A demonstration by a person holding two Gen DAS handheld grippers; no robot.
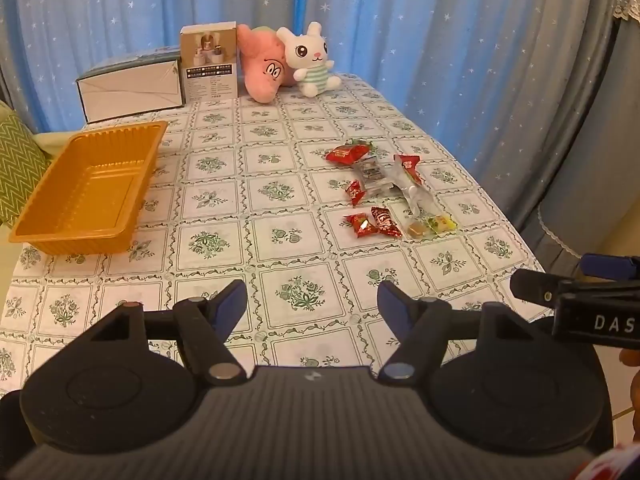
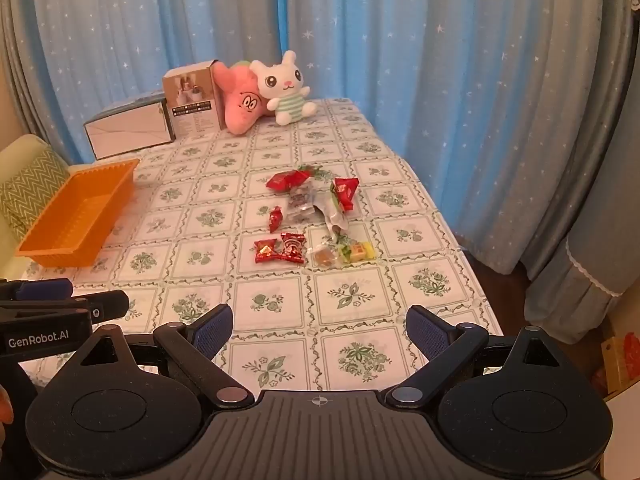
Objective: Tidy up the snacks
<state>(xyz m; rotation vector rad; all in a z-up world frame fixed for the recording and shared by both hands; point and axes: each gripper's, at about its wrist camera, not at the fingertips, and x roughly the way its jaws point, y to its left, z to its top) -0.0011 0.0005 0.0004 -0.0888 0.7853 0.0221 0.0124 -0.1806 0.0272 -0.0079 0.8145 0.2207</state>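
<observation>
Table point(image 1: 248, 240) under a glossy plastic cloth, white squares with green floral sprigs and vine borders. Pleated blue curtain point(image 1: 400, 40) with small white stars hangs behind the far edge.

Left gripper point(image 1: 311, 300): black body, blue ribbed pads, jaws spread wide, nothing between them. It hovers over the near edge, angled down. Right gripper point(image 2: 319, 330): same build, jaws spread wide and empty, also over the near edge. Each shows at the side of the other's view.

Snacks point(image 1: 380, 192): loose scatter of small wrapped sweets right of the table's middle, toward the right edge. Crinkled red foil packets point(image 2: 288, 179), twist-end red candies point(image 2: 280, 249), clear cellophane wrappers point(image 2: 320, 208), one yellow-green wrapped piece point(image 2: 358, 251) and a brownish one point(image 2: 324, 257) just beside it. Several touch or overlap; exact count not clear.

Orange tray point(image 1: 86, 184): thin moulded plastic, rectangular, fluted walls, flat rim, nothing in it. Sits at the left edge, well apart from the snacks.

Far left corner: low white cardboard box point(image 1: 130, 88) with a blue-grey top, an upright printed carton point(image 1: 210, 64) touching it. Beside that, a pink plush point(image 1: 260, 68) with cartoon eyes, leaning, and a white rabbit plush point(image 1: 310, 60) in a green-striped top, seated upright against it.

Green chevron cushion point(image 1: 18, 160) off the left edge.
</observation>
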